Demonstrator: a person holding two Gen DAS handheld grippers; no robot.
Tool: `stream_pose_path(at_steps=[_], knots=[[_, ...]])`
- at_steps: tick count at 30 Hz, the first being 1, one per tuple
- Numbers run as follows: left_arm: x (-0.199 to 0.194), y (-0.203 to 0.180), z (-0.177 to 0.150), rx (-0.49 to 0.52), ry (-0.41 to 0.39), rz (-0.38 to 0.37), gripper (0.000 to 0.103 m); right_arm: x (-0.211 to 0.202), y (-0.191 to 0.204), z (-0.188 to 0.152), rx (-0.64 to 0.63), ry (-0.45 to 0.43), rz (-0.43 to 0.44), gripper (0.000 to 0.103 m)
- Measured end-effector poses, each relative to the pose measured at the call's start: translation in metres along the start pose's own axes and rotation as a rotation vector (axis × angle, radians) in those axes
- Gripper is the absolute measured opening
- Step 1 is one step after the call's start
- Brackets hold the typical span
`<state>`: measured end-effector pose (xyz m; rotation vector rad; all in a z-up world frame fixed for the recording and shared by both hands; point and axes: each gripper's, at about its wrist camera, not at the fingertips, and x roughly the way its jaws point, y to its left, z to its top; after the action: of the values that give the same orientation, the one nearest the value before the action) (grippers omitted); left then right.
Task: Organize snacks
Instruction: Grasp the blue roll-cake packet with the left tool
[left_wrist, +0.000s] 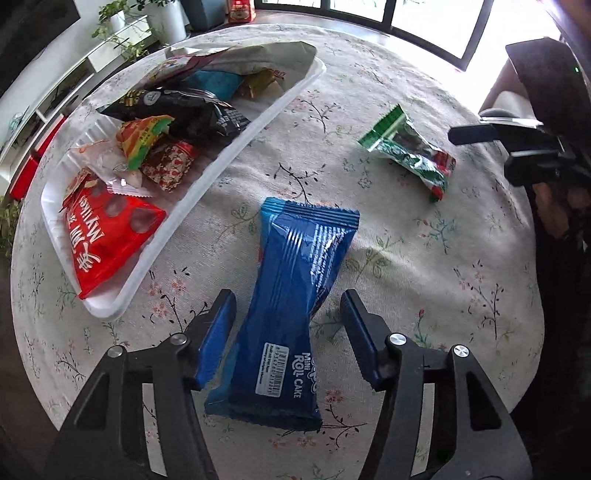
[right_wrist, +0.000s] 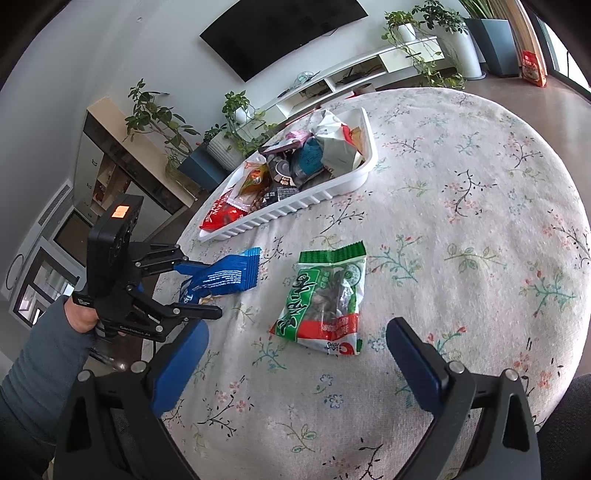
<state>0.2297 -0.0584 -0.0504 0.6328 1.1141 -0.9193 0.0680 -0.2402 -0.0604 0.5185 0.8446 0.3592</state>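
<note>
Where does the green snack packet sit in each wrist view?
Left wrist: green snack packet lies upper right on the tablecloth, right of the white tray.
Right wrist: it lies centre, just beyond the open right tongs.
Shared landmark: the white tray of snacks.

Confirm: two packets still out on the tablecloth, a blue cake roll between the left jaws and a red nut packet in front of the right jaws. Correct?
One thing is off: the nut packet is mostly green, with only a red band at one end, as the right wrist view shows. The rest stands: the blue cake roll lies between the left jaws, and both packets are outside the white tray.
</note>
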Motion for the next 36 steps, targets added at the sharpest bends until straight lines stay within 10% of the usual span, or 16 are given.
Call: stream_pose_path(at_steps=[4, 8, 36], knots=[[0.008, 0.003, 0.008, -0.036, 0.015, -0.004, 0.055, 0.001, 0.002, -0.001, -0.013, 0.006, -0.010, 0.099], [0.006, 0.007, 0.013, -0.072, 0.004, 0.032, 0.031, -0.002, 0.005, -0.001, -0.030, -0.004, -0.025, 0.099], [-0.015, -0.051, -0.071, -0.644, -0.333, 0.110, 0.029, 0.054, 0.039, 0.011, -0.226, 0.121, -0.370, 0.077]])
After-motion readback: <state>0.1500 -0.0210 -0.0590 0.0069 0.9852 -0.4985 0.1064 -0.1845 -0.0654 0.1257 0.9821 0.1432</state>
